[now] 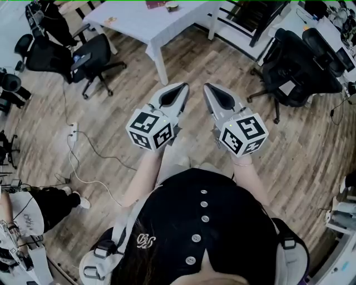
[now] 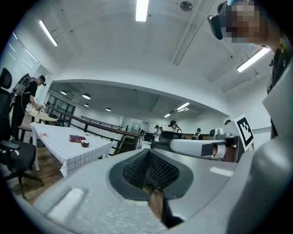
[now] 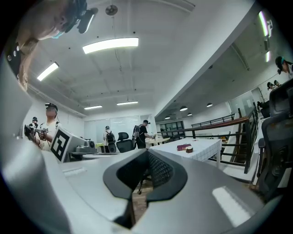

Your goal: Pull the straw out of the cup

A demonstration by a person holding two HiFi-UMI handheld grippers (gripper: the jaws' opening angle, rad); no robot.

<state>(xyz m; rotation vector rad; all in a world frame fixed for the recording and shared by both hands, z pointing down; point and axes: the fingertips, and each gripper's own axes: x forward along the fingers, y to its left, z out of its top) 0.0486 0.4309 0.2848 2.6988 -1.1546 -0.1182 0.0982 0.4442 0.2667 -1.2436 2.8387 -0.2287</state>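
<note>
A small brown cup [image 1: 171, 5] stands beside a dark red book [image 1: 156, 4] on the white-clothed table [image 1: 139, 22], at the head view's top edge. It also shows far off in the left gripper view, as the cup [image 2: 85, 144], and in the right gripper view, as the cup [image 3: 189, 149]. No straw can be made out at this distance. I hold both grippers level in front of my body, over the wooden floor and well short of the table. My left gripper [image 1: 182, 88] [image 2: 148, 152] is shut and empty. My right gripper [image 1: 208, 88] [image 3: 147, 154] is shut and empty too.
Black office chairs stand left [image 1: 92, 55] and right [image 1: 295, 69] of the table. A power strip [image 1: 72, 132] and cables lie on the floor at the left. A dark railing [image 2: 91, 123] runs behind the table, and several people stand in the background [image 3: 142, 132].
</note>
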